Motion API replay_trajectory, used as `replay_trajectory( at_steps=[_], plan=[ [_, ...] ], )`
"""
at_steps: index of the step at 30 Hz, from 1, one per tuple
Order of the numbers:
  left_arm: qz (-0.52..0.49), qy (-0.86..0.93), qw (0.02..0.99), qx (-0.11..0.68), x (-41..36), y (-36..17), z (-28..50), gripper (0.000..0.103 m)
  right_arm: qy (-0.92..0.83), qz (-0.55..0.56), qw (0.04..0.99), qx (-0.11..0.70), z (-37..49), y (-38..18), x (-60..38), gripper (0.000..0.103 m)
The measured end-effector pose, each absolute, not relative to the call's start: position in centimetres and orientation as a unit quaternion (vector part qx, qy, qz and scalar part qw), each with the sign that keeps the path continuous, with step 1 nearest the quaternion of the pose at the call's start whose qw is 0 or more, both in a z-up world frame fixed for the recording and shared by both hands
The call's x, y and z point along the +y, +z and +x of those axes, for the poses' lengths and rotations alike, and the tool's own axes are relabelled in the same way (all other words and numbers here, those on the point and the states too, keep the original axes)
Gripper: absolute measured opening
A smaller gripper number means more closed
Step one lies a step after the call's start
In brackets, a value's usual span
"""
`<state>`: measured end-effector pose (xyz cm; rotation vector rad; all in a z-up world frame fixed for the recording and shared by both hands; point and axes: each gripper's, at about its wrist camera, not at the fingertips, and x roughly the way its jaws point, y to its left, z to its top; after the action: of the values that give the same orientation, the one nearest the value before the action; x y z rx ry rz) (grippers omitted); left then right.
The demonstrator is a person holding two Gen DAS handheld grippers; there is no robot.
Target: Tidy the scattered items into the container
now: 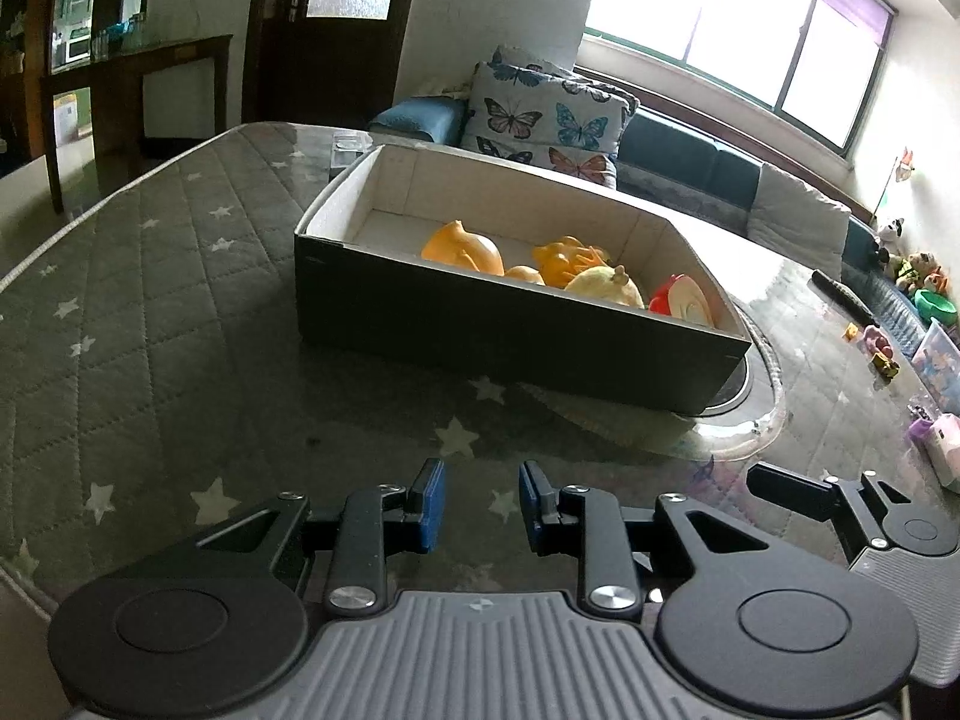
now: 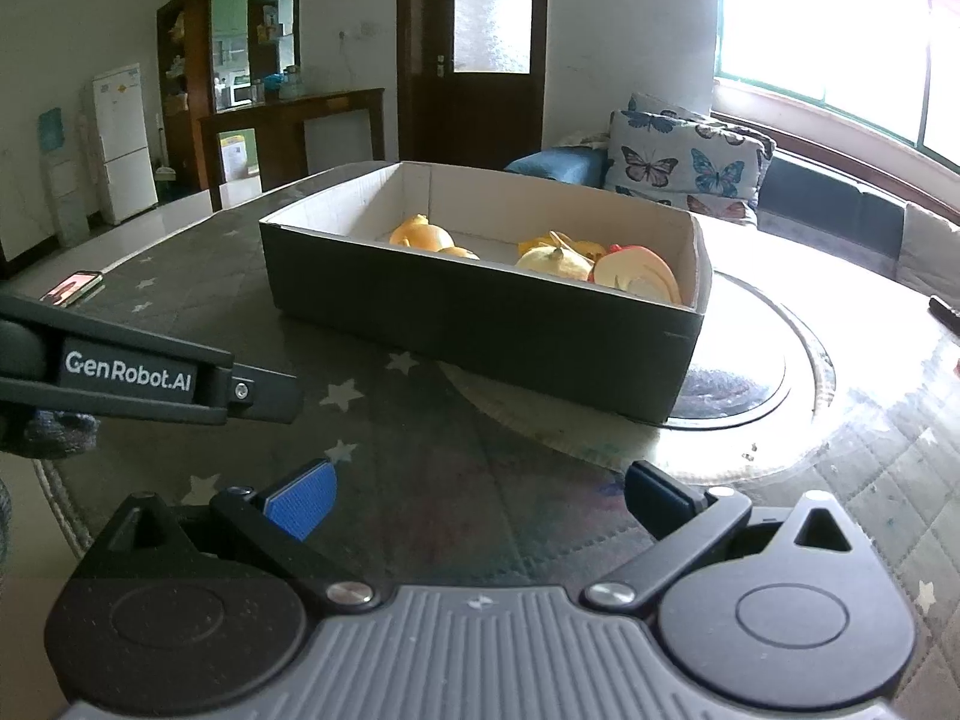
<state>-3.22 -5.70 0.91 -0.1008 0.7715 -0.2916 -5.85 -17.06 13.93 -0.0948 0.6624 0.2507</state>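
Both grippers, left (image 1: 482, 504) and right (image 2: 480, 501), hold open, empty jaws; the dark cardboard box (image 2: 480, 312) at twelve o'clock holds the yellow-orange toys (image 2: 540, 258), so check the tabletop for strays.

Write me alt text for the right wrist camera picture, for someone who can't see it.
A dark cardboard box with a pale inside sits on a star-patterned quilted table, holding several orange, yellow and red rubber toys. In the foreground the right tongs are open and empty, with the left tongs reaching in from the left edge. Behind are a butterfly cushion and a bright window.
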Motion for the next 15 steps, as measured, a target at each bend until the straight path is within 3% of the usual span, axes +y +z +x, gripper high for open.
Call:
replay_trajectory(
  at_steps=[15],
  plan=[
    [-0.036, -0.143, 0.916, 0.373, -6.30, 0.81, -3.87, 0.029, 0.119, -0.046, 0.935, 0.332, -6.23, 13.47, -17.15, 0.103]
  ],
)
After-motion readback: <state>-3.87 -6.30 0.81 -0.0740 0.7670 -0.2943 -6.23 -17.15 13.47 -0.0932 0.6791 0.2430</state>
